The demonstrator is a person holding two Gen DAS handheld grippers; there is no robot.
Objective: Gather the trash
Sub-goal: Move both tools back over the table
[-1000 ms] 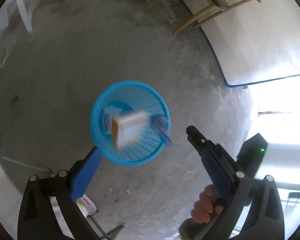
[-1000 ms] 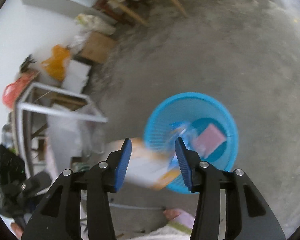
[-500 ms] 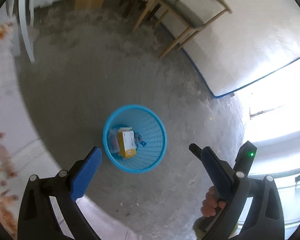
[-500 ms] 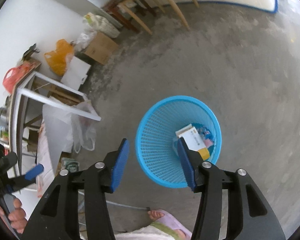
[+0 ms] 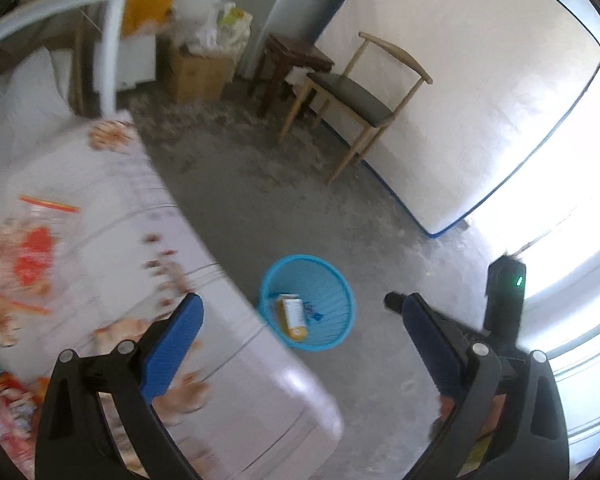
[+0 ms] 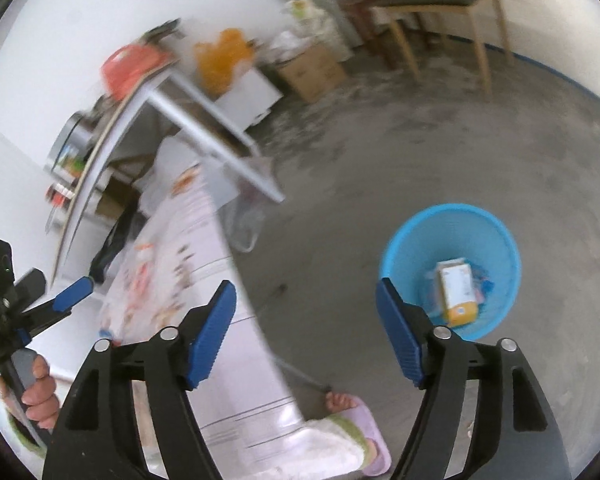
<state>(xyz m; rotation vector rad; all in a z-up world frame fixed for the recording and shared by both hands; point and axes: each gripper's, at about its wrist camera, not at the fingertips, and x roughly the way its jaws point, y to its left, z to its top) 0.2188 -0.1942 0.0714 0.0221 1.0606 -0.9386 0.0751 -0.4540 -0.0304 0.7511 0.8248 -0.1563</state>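
A blue mesh waste basket stands on the grey floor; it also shows in the right wrist view. A white and orange carton lies inside it with other small scraps, also seen in the right wrist view. My left gripper is open and empty, high above the table edge and basket. My right gripper is open and empty, above the table edge, left of the basket. Red and orange wrappers lie blurred on the table.
A table with a patterned white cloth fills the left; it also shows in the right wrist view. A wooden chair, a dark stool, a cardboard box and a white mattress stand beyond. A foot in a slipper is below.
The carton dropped into the basket and settled there. Both grippers rose and swung back from over the basket toward the table, so the basket looks smaller.
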